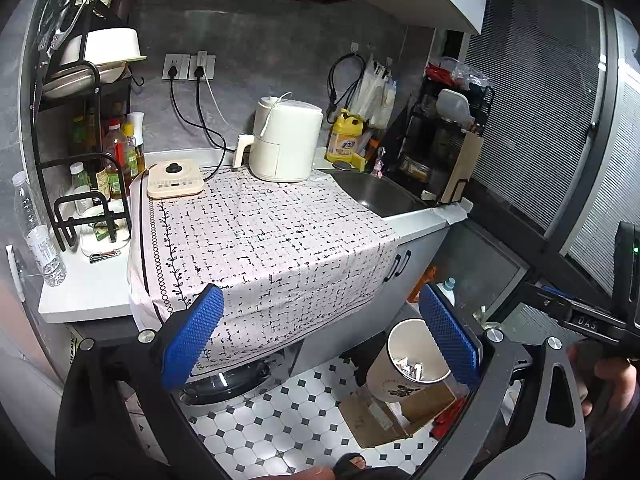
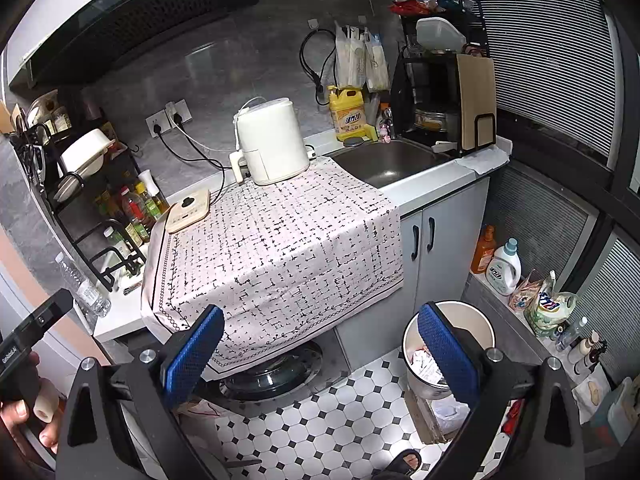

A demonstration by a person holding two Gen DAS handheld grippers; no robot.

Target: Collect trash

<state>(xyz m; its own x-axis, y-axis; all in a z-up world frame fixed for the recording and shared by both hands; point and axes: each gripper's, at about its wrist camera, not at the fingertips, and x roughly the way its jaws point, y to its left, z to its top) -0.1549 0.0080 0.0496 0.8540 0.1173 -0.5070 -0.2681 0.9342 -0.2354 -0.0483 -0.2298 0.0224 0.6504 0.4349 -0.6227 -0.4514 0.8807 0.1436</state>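
Observation:
A white trash bin (image 1: 404, 364) stands on the tiled floor below the counter, tilted on a cardboard box (image 1: 384, 416), with crumpled paper (image 1: 408, 362) inside. My left gripper (image 1: 320, 336) hovers open in front of the counter's edge, nothing between its blue pads (image 1: 192, 336). My right gripper (image 2: 320, 356) is open too and holds nothing; its right pad (image 2: 448, 354) covers part of the bin (image 2: 482, 322), where paper scraps (image 2: 422, 362) show. The patterned cloth (image 1: 264, 232) on the counter carries no loose scraps that I can see.
On the counter stand a white air fryer (image 1: 286, 140), a cream hotplate (image 1: 174, 180), a bottle rack (image 1: 92, 184) and a clear water bottle (image 1: 40, 236). A sink (image 2: 388, 164) lies at the right. Detergent bottles (image 2: 502, 266) line the floor by the window.

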